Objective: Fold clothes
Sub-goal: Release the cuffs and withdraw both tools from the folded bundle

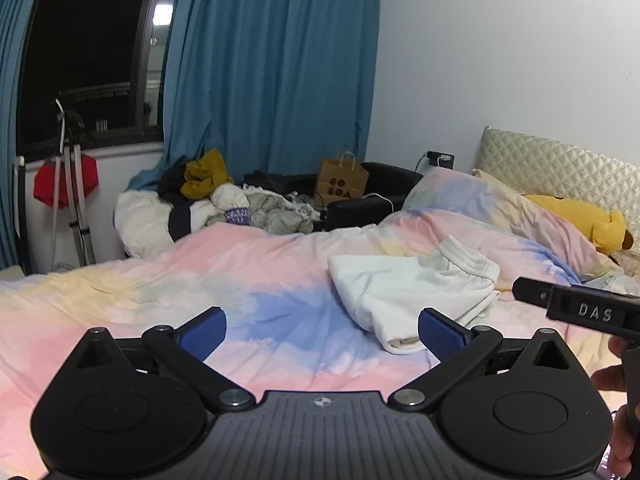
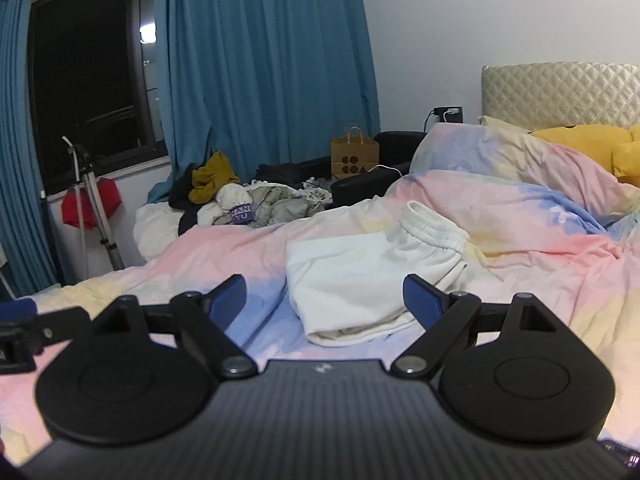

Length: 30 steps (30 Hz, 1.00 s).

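A folded white garment point(image 1: 408, 292) point(image 2: 360, 276) with an elastic waistband lies on the pastel duvet point(image 1: 200, 272) point(image 2: 540, 280). My left gripper point(image 1: 322, 330) is open and hangs above the duvet just short of the garment, with nothing between its blue pads point(image 1: 204, 330). My right gripper point(image 2: 326, 294) is also open and holds nothing; the garment lies beyond its fingers, apart from them. The right gripper's body point(image 1: 576, 308) shows at the right edge of the left wrist view. The left gripper point(image 2: 16, 328) shows at the left edge of the right wrist view.
A heap of unfolded clothes point(image 1: 240, 200) point(image 2: 248, 200) sits past the bed's far side below blue curtains point(image 1: 272, 60). A paper bag point(image 1: 340, 184), a pillow point(image 2: 500, 152), a yellow plush toy point(image 1: 580, 220), a quilted headboard point(image 2: 560, 92) and a tripod point(image 1: 72, 200) surround the bed.
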Each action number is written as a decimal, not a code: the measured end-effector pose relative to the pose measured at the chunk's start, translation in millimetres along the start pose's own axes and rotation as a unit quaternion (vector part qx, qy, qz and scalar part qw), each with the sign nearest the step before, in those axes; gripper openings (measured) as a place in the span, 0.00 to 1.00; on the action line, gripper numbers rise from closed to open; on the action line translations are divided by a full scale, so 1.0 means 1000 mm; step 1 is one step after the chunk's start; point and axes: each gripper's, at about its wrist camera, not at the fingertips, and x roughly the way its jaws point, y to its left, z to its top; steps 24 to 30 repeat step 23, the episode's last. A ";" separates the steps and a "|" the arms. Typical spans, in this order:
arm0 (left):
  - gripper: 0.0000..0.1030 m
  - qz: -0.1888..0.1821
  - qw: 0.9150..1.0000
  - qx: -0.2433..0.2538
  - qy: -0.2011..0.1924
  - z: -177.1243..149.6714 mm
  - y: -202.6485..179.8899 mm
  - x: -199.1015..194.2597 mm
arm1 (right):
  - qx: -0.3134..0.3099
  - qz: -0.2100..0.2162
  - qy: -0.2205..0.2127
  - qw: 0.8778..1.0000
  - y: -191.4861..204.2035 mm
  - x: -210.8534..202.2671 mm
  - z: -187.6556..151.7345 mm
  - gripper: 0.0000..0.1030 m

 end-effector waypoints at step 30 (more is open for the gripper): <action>1.00 -0.001 1.000 -0.014 -0.006 -0.012 0.016 -0.001 | -0.038 -0.018 -0.016 0.999 0.024 0.010 -0.036 0.84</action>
